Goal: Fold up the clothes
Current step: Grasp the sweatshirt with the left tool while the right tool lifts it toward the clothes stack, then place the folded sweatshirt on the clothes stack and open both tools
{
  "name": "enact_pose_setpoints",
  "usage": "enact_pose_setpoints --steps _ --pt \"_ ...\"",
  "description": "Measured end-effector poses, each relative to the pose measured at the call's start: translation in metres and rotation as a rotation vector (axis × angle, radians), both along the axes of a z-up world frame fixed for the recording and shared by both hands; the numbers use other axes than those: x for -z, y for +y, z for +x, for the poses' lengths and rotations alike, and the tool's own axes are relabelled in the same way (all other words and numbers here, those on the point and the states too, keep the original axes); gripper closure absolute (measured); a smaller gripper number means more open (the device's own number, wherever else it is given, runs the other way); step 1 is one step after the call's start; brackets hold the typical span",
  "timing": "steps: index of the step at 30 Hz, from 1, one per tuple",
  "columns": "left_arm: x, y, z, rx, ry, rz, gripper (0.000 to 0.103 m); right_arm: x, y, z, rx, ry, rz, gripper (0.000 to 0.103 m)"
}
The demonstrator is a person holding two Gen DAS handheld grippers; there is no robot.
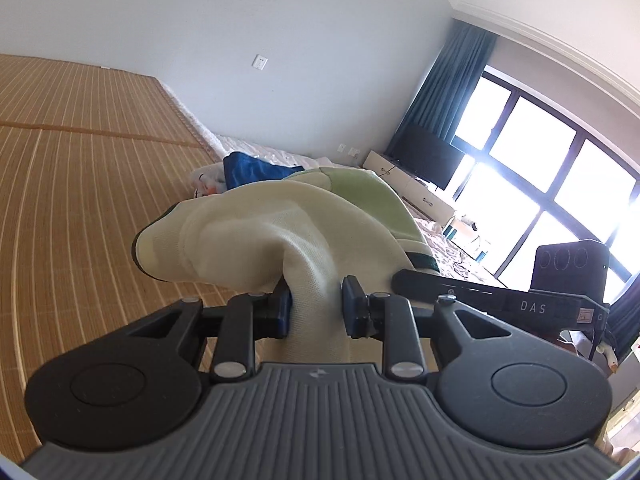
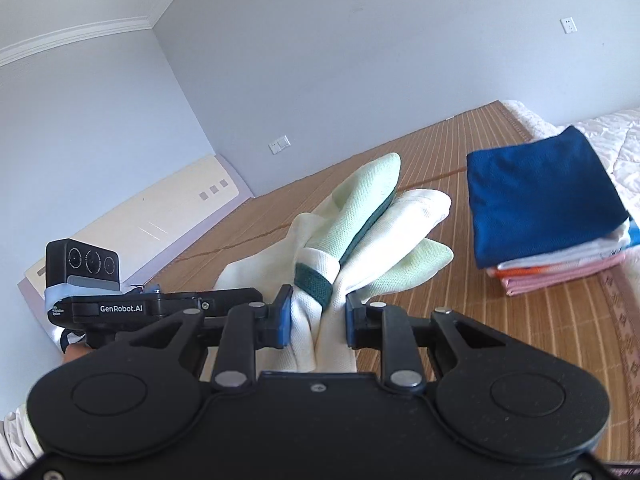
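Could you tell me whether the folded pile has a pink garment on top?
No, a blue garment tops the pile; pink lies at the bottom.

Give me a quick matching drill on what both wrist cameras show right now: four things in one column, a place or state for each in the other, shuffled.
Things:
1. left gripper
2. blue garment
3. pink garment
4. curtain

Places or states:
A. bottom of the folded stack on the mat
B. hangs beside the window
C. top of the folded stack
D. shut on the cream and green garment

Pairs: 1-D, 2-C, 3-A, 4-B

The right gripper grips the same garment too.
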State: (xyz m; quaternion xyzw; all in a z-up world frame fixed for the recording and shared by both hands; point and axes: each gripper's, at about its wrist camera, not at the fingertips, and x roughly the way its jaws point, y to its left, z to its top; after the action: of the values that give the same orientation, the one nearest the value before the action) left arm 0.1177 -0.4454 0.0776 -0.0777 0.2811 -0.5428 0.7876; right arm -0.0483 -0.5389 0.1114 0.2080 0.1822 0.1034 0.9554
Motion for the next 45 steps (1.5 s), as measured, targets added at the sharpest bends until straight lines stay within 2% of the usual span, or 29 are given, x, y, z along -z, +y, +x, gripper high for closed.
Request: enact_pose_setpoints --steps 4,6,11,13,15,16,18,19,20,21,22,25,26,27,30,31,32,33,35,36,42,45 --pt "-0.035 -0.059 0.022 0.004 -0.036 -0.031 0.074 -0.037 -0.048 0.02 0.046 -0.025 -0.07 0.077" --pt "-0.043 -0.088 0.038 -0.006 -0.062 -0.039 0.074 -0.053 -0.072 0.037 0.063 -0.042 -0.095 0.077" --pt "-0.062 -0.161 0.079 -0.032 -0.126 -0.057 0.074 -0.06 -0.127 0.084 0.112 -0.053 -0.141 0.076" --pt "-0.044 -0.195 0.099 -0.051 -0.125 -0.026 0.074 -0.047 -0.149 0.104 0.132 -0.035 -0.162 0.076" --pt "-0.019 -0.23 0.121 -0.064 -0.12 0.013 0.073 -0.015 -0.176 0.131 0.162 0.021 -0.148 0.076" --pt "0.0 -0.248 0.131 -0.081 -0.114 0.049 0.073 0.001 -0.19 0.145 0.178 0.051 -0.141 0.075" --pt "0.042 -0.277 0.15 -0.124 -0.1 0.151 0.072 0.048 -0.217 0.179 0.24 0.165 -0.124 0.071" --pt "0.055 -0.283 0.157 -0.132 -0.086 0.179 0.072 0.066 -0.225 0.191 0.258 0.222 -0.122 0.068" --pt "0.065 -0.279 0.161 -0.129 -0.09 0.183 0.059 0.079 -0.231 0.194 0.26 0.244 -0.126 0.065" --pt "0.075 -0.276 0.165 -0.127 -0.095 0.185 0.048 0.086 -0.233 0.192 0.259 0.229 -0.122 0.054" --pt "0.076 -0.269 0.164 -0.121 -0.13 0.166 0.042 0.085 -0.234 0.185 0.258 0.207 -0.115 0.049" --pt "0.062 -0.242 0.172 -0.168 -0.254 0.104 0.025 0.08 -0.236 0.162 0.258 0.14 -0.095 0.047" --pt "0.054 -0.235 0.179 -0.163 -0.251 0.088 0.02 0.075 -0.234 0.156 0.269 0.121 -0.104 0.047" --pt "0.047 -0.228 0.187 -0.157 -0.247 0.072 0.02 0.069 -0.231 0.15 0.274 0.1 -0.12 0.047" --pt "0.035 -0.239 0.198 -0.112 -0.213 0.102 0.02 0.05 -0.223 0.149 0.257 0.033 -0.147 0.048" --pt "0.031 -0.243 0.202 -0.095 -0.202 0.114 0.02 0.043 -0.22 0.148 0.25 0.01 -0.155 0.051" --pt "0.03 -0.256 0.203 -0.056 -0.203 0.158 0.02 0.038 -0.218 0.154 0.225 0.004 -0.144 0.053" --pt "0.032 -0.264 0.204 -0.05 -0.205 0.185 0.02 0.036 -0.215 0.16 0.206 0.005 -0.135 0.056" --pt "0.04 -0.275 0.21 -0.062 -0.182 0.224 0.02 0.036 -0.213 0.17 0.199 0.004 -0.121 0.057" --pt "0.047 -0.279 0.216 -0.079 -0.14 0.227 0.02 0.039 -0.215 0.175 0.196 0.008 -0.099 0.057" --pt "0.066 -0.283 0.258 -0.092 0.037 0.102 0.02 0.078 -0.221 0.208 0.164 0.1 -0.01 0.057" --pt "0.064 -0.287 0.284 -0.248 -0.051 0.125 0.018 0.087 -0.23 0.209 0.169 0.088 0.02 0.057"
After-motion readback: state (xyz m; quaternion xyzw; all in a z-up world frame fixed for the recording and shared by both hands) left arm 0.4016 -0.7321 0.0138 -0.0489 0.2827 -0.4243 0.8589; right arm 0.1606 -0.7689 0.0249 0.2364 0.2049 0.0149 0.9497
